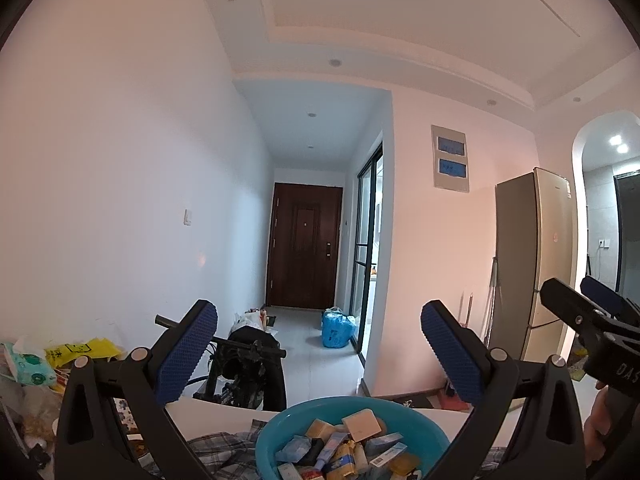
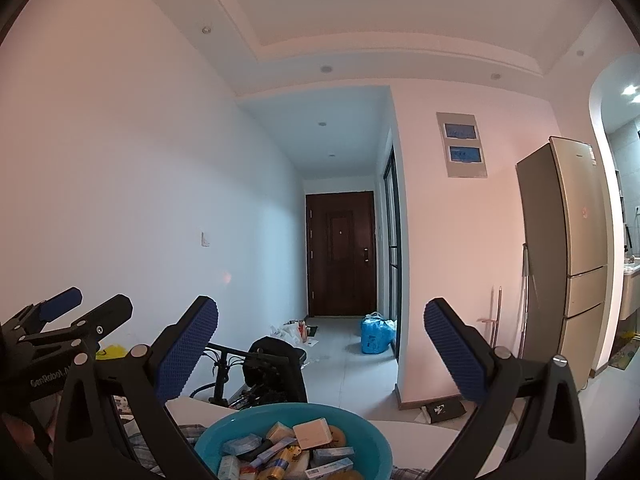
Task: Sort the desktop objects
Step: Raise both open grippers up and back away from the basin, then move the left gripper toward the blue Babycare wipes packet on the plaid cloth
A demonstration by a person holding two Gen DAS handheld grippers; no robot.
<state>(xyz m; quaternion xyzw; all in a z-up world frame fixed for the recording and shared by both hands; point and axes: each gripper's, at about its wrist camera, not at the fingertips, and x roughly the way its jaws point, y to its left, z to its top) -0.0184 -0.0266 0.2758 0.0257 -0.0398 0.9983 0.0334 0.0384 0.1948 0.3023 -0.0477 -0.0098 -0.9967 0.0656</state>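
A teal plastic basin (image 1: 276,436) (image 2: 372,444) sits on the white table, heaped with several small boxes, tubes and packets; a beige square box (image 1: 362,424) (image 2: 313,432) lies on top. My left gripper (image 1: 319,344) is held above and behind the basin, open, nothing between its blue pads. My right gripper (image 2: 321,340) hangs likewise over the basin, open and empty. In the left wrist view the right gripper (image 1: 580,300) shows at the right edge; in the right wrist view the left gripper (image 2: 86,304) shows at the left edge. Both point toward the hallway.
A plaid cloth (image 1: 216,448) lies under the basin on the white table (image 1: 224,412). Tissue packs and a yellow bag (image 1: 76,350) clutter the table's left. Beyond the table stand a black chair (image 1: 256,364), a blue bag (image 1: 336,330), a fridge (image 1: 536,260) and a dark door (image 1: 304,244).
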